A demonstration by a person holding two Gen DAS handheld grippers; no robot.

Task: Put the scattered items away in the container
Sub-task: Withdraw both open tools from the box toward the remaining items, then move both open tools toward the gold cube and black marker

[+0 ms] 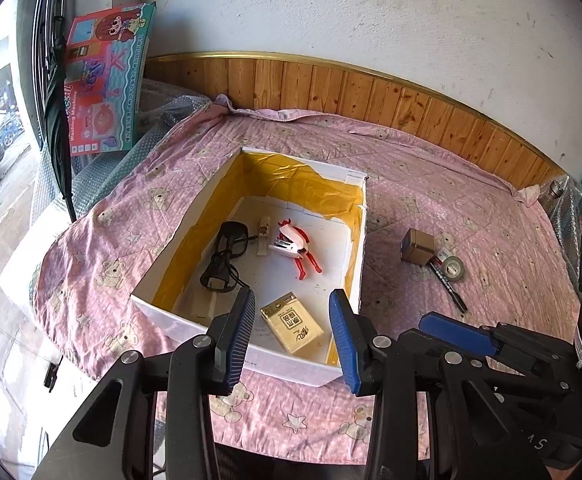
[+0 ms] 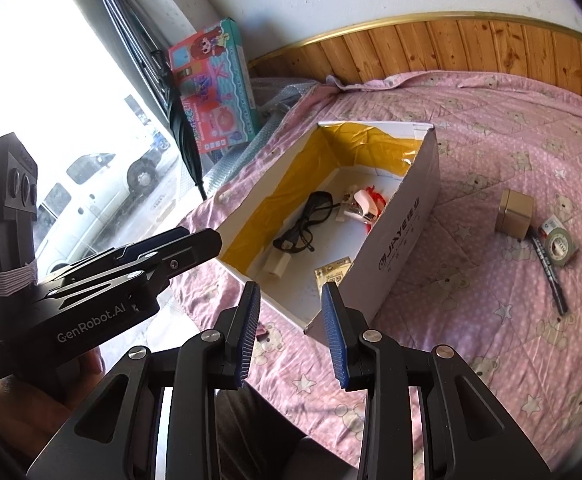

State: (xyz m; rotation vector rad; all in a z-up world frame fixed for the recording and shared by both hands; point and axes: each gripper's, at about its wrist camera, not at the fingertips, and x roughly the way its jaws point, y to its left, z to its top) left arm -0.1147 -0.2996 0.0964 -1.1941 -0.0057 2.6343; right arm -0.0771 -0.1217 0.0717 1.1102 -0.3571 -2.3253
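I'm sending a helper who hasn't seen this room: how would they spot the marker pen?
Find the white box on the pink quilt. To its right lie three items: the pen is the thin black stick beside the tape roll and gold cube.

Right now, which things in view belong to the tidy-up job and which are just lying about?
Job:
white box
gold tin, marker, tape roll, outside on the bedspread
glasses, stapler, yellow pack, inside

Lying about:
toy carton
umbrella
bubble wrap

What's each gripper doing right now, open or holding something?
Left gripper: open, holding nothing, above the near end of the white cardboard box.
Right gripper: open, holding nothing.
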